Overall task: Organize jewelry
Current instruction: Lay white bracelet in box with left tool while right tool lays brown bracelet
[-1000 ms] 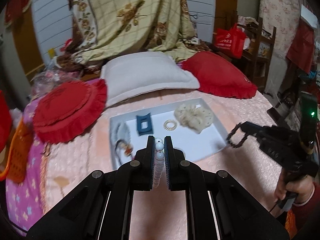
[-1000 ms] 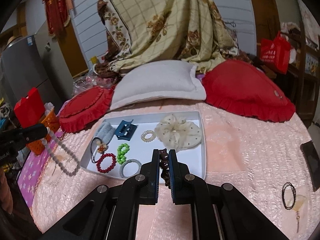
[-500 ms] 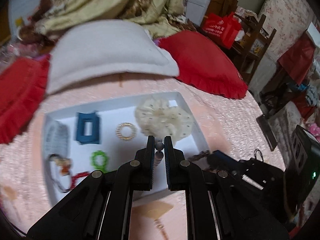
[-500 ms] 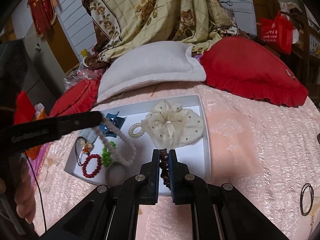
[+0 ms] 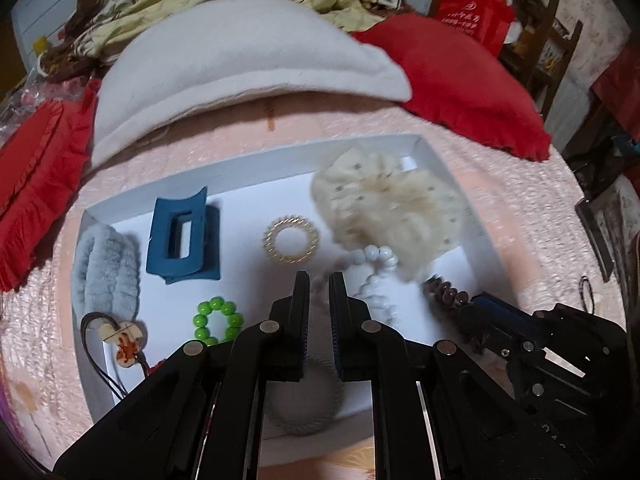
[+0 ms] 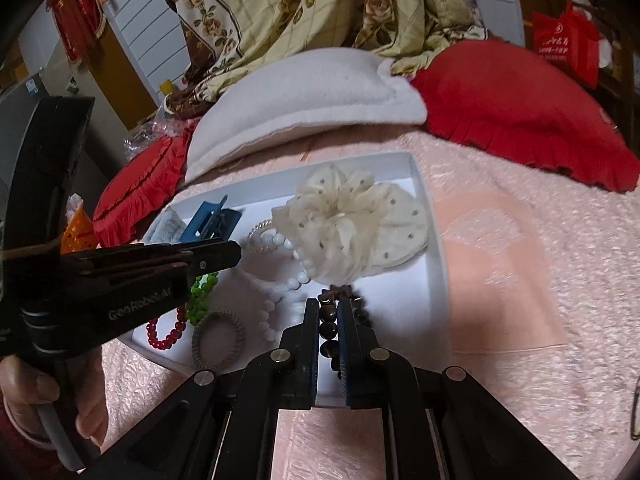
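Observation:
A white tray (image 5: 248,172) lies on the pink bed and holds jewelry. My left gripper (image 5: 319,282) hangs low over the tray, jaws slightly apart, with nothing between them. The white bead necklace (image 5: 374,276) lies loose in the tray beside a cream scrunchie (image 5: 384,204); it also shows in the right wrist view (image 6: 280,280). My right gripper (image 6: 329,308) is shut on a dark brown bead bracelet (image 6: 328,320) over the tray's near right part; the bracelet also shows in the left wrist view (image 5: 444,290).
In the tray: blue hair clip (image 5: 182,236), gold coil ring (image 5: 291,239), grey fuzzy band (image 5: 106,268), green bead bracelet (image 5: 216,320), red bead bracelet (image 6: 164,330), grey coil tie (image 6: 218,338), cord charm (image 5: 122,334). White pillow (image 5: 240,64) and red cushions (image 5: 452,80) lie behind.
My left gripper moved over the tray, lowered and let go of the white bead necklace, which now lies in the tray. My right gripper brought the brown bracelet closer over the tray.

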